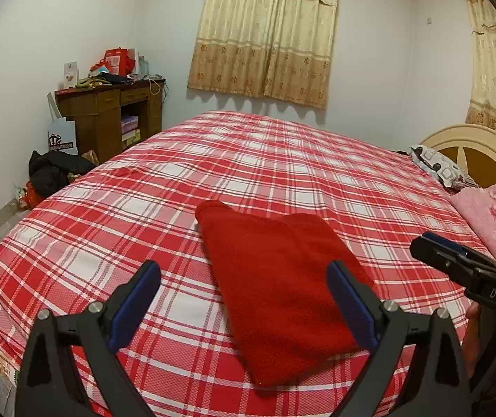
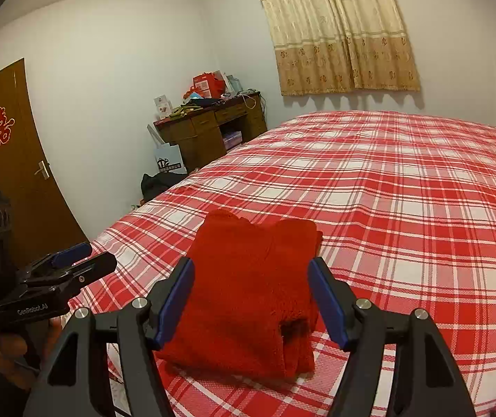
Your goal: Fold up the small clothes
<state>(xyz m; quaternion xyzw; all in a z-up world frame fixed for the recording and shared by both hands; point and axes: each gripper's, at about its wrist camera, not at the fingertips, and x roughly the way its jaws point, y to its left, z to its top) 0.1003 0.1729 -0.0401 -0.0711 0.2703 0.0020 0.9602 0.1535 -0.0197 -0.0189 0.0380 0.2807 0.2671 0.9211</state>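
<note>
Red-and-white plaid bedding [image 1: 282, 160] fills both views, with a cluttered wooden desk [image 1: 108, 111] against the wall at ten o'clock and beige curtains [image 1: 265, 34] at twelve. At six o'clock lies the folded red garment [image 1: 282, 295] — flat on the bed. Left tongs [image 1: 244, 304] and right tongs [image 2: 251, 300] both gape wide, holding nothing.

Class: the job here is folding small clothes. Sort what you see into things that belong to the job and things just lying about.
Belongs to the job:
red garment, folded on the plaid bedsheet
left gripper, jaws open
right gripper, jaws open

Just lying about:
patterned pillow
pink quilt
cluttered wooden desk
paper bag
curtains
</note>
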